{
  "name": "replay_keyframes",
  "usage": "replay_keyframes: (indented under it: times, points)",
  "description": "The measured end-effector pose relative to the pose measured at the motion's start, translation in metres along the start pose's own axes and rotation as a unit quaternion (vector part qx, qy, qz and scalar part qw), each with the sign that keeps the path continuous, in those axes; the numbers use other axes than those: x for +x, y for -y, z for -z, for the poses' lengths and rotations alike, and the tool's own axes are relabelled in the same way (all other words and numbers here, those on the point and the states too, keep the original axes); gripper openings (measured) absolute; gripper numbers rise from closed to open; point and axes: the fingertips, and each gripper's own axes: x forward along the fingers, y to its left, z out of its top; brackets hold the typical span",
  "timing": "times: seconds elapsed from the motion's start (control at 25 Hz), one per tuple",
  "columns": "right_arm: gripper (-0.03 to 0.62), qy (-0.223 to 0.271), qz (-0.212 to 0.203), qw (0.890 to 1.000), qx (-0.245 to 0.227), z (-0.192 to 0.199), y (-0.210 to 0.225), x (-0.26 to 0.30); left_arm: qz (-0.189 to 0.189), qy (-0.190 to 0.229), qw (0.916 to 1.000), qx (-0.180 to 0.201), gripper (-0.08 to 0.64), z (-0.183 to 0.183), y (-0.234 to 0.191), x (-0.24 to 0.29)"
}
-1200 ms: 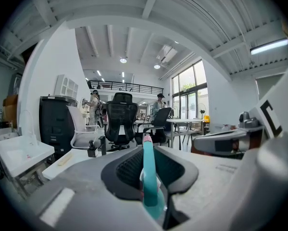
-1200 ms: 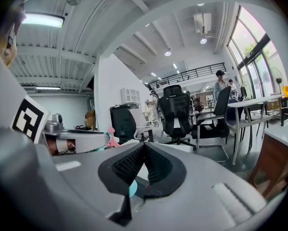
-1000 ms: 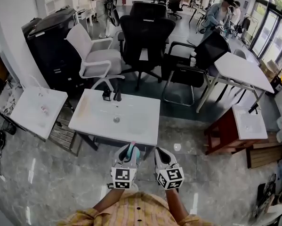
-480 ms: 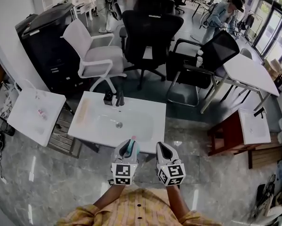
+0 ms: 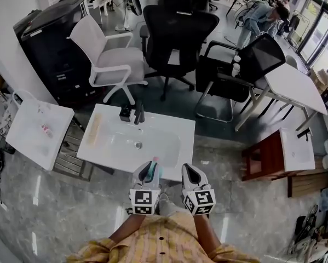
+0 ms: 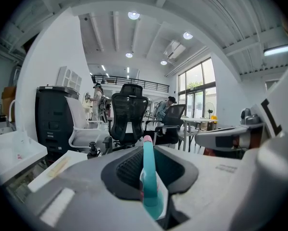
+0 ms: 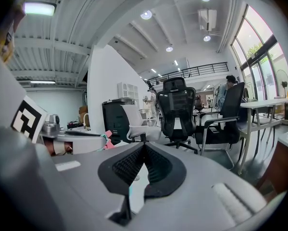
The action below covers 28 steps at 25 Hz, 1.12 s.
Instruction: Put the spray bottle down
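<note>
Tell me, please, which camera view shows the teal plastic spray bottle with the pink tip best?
The left gripper view: the teal plastic spray bottle stands close up, clamped in the left gripper. The head view shows only its top past that gripper; the right gripper view catches a pink-and-teal sliver at the left.

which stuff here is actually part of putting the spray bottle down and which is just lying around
Part of the job:
spray bottle, clamped in the left gripper
white sink top just ahead, the likely landing spot

Just lying about:
right gripper, shut and empty
black office chair
white chair
black cabinet
second sink top at left
</note>
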Motion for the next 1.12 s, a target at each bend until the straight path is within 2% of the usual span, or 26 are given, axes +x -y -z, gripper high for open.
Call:
replay_keyframes:
  times: [0.64,1.12]
  points:
    - [0.002,-0.002,-0.036,0.999,0.026,-0.019,0.046,0.103,-0.022,-0.032,0.9992,0.010,0.071,-0.015,-0.039,0.098]
    - [0.002,-0.011,-0.050,0.998,0.043,-0.018,0.080,0.154,-0.047,-0.039,0.9981,0.010,0.071,-0.022,-0.065,0.162]
